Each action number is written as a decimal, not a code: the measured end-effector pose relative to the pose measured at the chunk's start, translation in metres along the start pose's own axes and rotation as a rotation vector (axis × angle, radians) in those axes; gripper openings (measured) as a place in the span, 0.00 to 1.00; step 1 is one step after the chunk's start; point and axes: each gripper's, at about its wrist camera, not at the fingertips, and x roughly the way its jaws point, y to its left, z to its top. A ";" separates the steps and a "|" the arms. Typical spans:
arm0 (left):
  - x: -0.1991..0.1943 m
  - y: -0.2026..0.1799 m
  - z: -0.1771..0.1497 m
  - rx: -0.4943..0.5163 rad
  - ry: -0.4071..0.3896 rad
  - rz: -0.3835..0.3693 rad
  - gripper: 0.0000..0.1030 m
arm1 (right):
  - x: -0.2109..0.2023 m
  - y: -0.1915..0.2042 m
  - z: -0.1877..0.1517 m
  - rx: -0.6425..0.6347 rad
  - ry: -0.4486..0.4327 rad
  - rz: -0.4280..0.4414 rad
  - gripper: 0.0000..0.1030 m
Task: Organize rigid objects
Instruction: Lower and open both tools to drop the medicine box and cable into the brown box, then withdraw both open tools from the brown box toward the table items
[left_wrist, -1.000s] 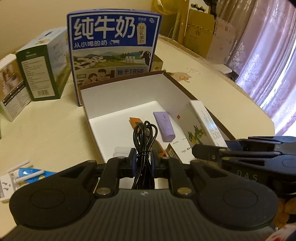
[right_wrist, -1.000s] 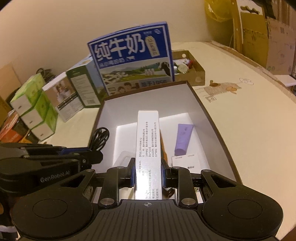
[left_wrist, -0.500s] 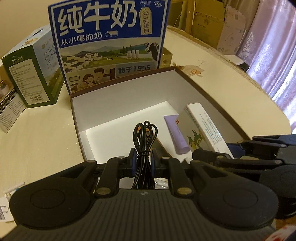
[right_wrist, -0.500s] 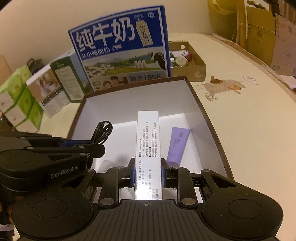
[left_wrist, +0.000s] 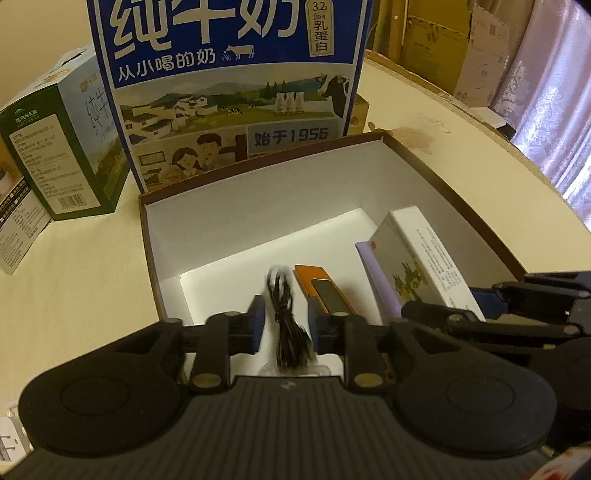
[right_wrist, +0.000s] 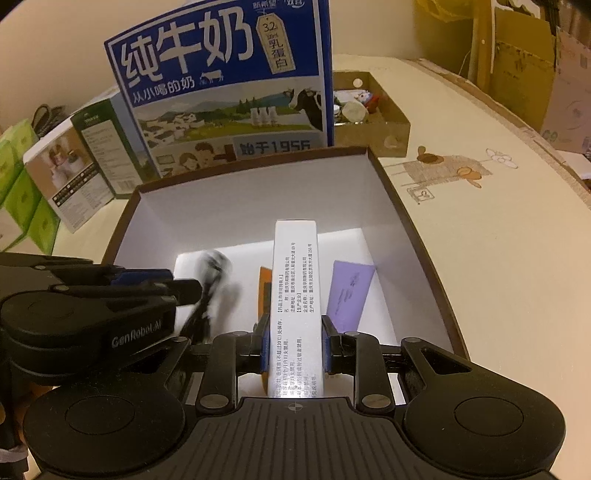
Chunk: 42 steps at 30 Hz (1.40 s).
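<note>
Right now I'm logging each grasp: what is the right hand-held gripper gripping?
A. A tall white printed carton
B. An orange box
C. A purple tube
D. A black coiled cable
A: the right hand-held gripper has its jaws closed on the white printed carton, over the open box.

My right gripper (right_wrist: 293, 338) clamps a long white printed carton (right_wrist: 295, 295) over the open brown-rimmed storage box (right_wrist: 417, 236), its fingers (right_wrist: 263, 343) pressed to the carton's sides. At left, my left gripper (right_wrist: 184, 286) reaches over the box's near corner beside a black cable bundle (right_wrist: 208, 284), blurred; its jaws cannot be read here. A purple tube (right_wrist: 349, 291) and an orange item (right_wrist: 264, 291) lie on the white floor. A blue milk carton (right_wrist: 225, 88) stands behind the box.
</note>
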 end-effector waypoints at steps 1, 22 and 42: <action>0.000 0.001 0.000 0.006 0.001 0.001 0.20 | 0.000 0.000 0.001 0.002 -0.003 -0.003 0.22; -0.052 0.008 -0.033 0.025 -0.026 -0.075 0.34 | -0.058 0.002 -0.032 0.077 -0.080 0.051 0.56; -0.146 0.003 -0.071 0.006 -0.153 -0.120 0.43 | -0.136 0.021 -0.078 0.181 -0.169 0.041 0.58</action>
